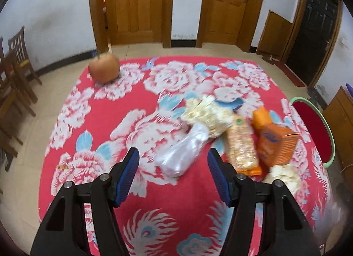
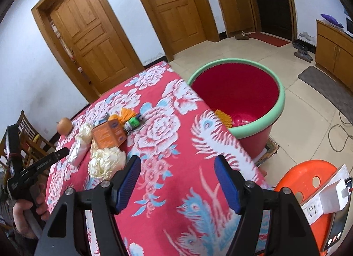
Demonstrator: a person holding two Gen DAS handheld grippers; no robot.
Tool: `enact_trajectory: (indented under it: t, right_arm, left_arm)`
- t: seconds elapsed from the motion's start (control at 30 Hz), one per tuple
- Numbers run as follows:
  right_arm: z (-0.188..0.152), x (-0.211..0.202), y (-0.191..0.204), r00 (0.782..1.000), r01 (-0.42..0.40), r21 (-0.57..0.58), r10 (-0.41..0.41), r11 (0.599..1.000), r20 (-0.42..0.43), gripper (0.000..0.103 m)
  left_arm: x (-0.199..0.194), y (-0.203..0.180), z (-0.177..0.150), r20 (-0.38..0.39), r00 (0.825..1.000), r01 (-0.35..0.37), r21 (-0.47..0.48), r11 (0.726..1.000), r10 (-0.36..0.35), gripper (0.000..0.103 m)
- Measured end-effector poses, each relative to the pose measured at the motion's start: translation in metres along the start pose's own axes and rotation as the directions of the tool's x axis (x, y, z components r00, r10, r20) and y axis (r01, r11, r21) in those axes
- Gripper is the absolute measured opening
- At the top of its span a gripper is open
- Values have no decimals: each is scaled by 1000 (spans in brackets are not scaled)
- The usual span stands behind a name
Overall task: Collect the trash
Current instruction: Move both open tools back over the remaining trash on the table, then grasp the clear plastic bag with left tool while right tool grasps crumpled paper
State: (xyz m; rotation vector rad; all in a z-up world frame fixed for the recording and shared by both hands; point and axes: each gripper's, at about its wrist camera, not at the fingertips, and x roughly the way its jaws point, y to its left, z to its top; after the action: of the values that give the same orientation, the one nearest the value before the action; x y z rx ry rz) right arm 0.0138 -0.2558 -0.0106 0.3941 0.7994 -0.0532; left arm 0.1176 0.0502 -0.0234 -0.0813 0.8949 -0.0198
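Observation:
Trash lies on the red floral tablecloth (image 1: 110, 112): a clear plastic bag (image 1: 183, 152), crumpled white paper (image 1: 209, 114), a long snack packet (image 1: 241, 145), an orange box (image 1: 275, 143) and another white wad (image 1: 284, 176). My left gripper (image 1: 173, 176) is open, just short of the plastic bag. My right gripper (image 2: 177, 183) is open and empty above the table's near right part; the orange box (image 2: 109, 134) and a white wad (image 2: 106, 163) lie to its left. The red bin with a green rim (image 2: 260, 123) stands beside the table, with something orange inside.
An apple (image 1: 104, 68) sits at the table's far left corner. An orange stool (image 2: 308, 181) with a power strip and phone stands at the right. Wooden chairs (image 1: 17, 62) stand left of the table. The left gripper (image 2: 33, 167) shows in the right wrist view.

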Motion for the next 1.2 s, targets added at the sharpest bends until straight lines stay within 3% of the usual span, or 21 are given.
enact_trajectory:
  t: [0.17, 0.37, 0.5, 0.63, 0.8, 1.0, 1.2]
  right_arm:
    - [-5, 5, 17, 999, -33, -27, 33, 999, -26, 72]
    - [-12, 13, 27, 997, -51, -29, 49, 998, -62, 72]
    - [-15, 16, 31, 996, -42, -36, 39, 998, -77, 72]
    - [-15, 18, 32, 996, -39, -35, 36, 999, -84, 72]
    - [-15, 20, 42, 990, -94, -70, 86, 993, -107, 72]
    - [-13, 26, 63, 987, -120, -134, 104, 984, -121, 72]
    - [-12, 41, 83, 984, -132, -214, 102, 968, -148, 72]
  left_arm:
    - [16, 13, -2, -38, 998, 48, -39, 998, -50, 64]
    - [24, 3, 2, -40, 997, 70, 36, 997, -69, 64]
    - [34, 2, 5, -42, 996, 77, 27, 997, -76, 64]
    - [45, 6, 3, -56, 993, 107, -17, 994, -108, 53]
    - [45, 10, 1, -54, 986, 157, -50, 986, -160, 49]
    - [32, 11, -8, -83, 984, 151, -72, 986, -157, 47]
    - [6, 16, -27, -53, 985, 159, -96, 983, -164, 47]
